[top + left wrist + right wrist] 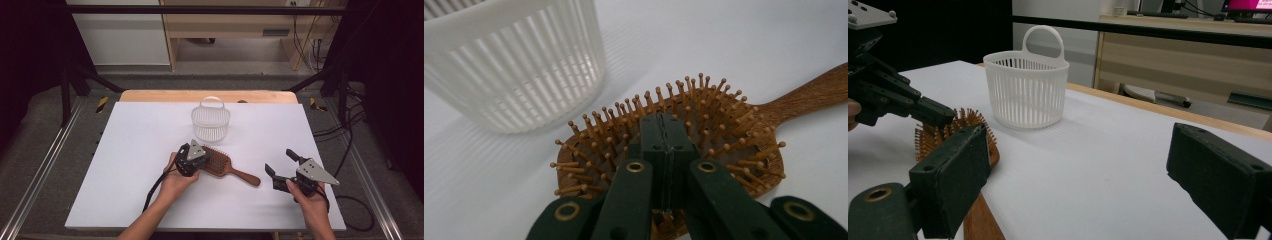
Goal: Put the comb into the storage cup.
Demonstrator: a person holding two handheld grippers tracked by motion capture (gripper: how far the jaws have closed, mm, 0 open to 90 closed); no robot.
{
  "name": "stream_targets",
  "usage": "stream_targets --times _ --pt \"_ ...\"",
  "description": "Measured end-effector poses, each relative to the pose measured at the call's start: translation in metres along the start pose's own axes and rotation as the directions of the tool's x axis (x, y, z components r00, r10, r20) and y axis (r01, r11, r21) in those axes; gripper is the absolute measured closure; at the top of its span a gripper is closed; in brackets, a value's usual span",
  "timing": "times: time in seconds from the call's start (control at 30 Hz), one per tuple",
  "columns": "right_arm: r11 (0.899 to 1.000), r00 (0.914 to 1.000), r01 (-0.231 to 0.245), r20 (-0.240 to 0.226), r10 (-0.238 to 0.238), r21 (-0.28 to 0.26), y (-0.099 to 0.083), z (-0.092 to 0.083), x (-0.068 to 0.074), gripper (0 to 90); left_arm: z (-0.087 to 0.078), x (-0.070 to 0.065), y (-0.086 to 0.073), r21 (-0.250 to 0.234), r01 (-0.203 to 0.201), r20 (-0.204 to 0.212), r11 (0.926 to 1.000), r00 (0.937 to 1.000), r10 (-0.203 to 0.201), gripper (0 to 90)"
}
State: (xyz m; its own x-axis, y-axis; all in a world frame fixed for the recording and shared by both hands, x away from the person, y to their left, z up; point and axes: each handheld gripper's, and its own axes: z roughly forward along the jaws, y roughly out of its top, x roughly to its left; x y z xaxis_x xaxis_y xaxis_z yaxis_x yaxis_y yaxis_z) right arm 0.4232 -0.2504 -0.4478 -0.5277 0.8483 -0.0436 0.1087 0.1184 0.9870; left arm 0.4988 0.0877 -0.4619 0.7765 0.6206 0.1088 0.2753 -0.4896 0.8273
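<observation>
left claw (196, 161) shut, right claw (280, 164) spread wide.

Wooden hairbrush (220, 162); ribbed white plastic basket (210, 124).

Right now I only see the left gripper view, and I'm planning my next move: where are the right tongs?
Observer: The right tongs are open and empty, off to the right of the hairbrush.
Operator: Which way does the brush run past the edge of my frame?
Observer: Its handle ends pointing toward the right tongs, with a gap between them.
Operator: And what's on top of the basket?
Observer: The white basket has a loop handle rising from its rim.
</observation>
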Motion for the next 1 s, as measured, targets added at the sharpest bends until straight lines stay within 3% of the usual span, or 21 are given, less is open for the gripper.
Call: stream_targets --times 0.4,0.77,1.0 --pt "1.0 1.0 -0.002 -0.005 0.002 -0.002 0.001 -0.001 0.0 10.2 0.009 -0.025 0.008 -0.006 -0.026 0.036 0.9996 0.999 0.027 90.0" --pt "1.0 1.0 0.001 -0.005 -0.001 0.001 0.001 -0.001 0.0 10.1 0.011 -0.028 0.01 -0.008 -0.014 0.026 0.9999 0.9996 0.014 90.0" --pt "1.0 1.0 0.004 -0.003 -0.004 0.008 0.001 -0.001 0.0 10.1 0.017 -0.04 0.015 -0.015 -0.023 0.051 0.9996 0.9984 0.024 90.0"
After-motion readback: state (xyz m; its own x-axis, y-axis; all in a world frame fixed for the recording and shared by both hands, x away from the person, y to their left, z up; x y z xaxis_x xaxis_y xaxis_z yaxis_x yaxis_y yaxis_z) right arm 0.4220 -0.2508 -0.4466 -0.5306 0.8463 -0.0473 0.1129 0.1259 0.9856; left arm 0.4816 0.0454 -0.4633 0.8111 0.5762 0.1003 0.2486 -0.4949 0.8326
